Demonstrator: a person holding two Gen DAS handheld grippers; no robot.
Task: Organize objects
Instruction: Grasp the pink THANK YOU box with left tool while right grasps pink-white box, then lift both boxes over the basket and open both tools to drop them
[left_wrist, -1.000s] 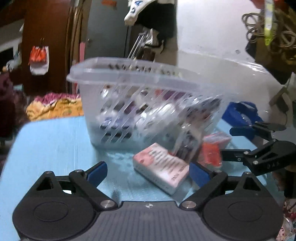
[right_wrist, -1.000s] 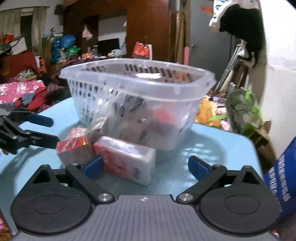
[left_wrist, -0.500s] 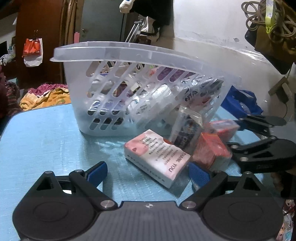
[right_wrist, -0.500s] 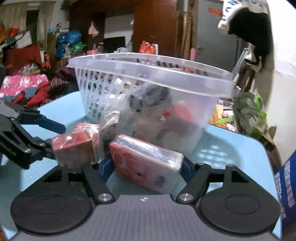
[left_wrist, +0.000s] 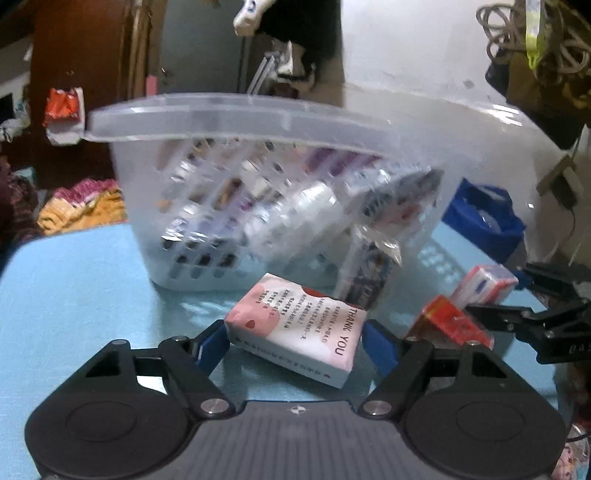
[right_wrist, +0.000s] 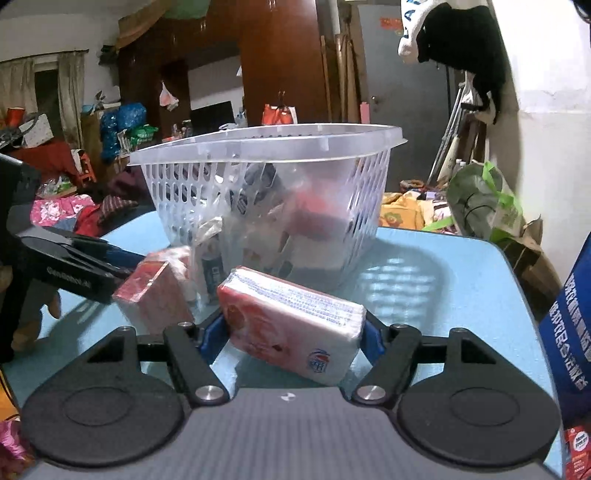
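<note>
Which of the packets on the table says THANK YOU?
The pale pink tissue pack lying before the basket. The redder pack shows a blue logo instead, and the red box shows no such words.

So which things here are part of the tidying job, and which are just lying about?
Job:
- left gripper, on the "THANK YOU" tissue pack
- right gripper, on the pink tissue pack
- red packet
- clear basket

Lying about:
- blue bag
- green bag
- hanging cords

Cluttered room — dark wooden wardrobe (right_wrist: 280, 66), white wall (right_wrist: 554, 74), curtained window (right_wrist: 44, 88).
</note>
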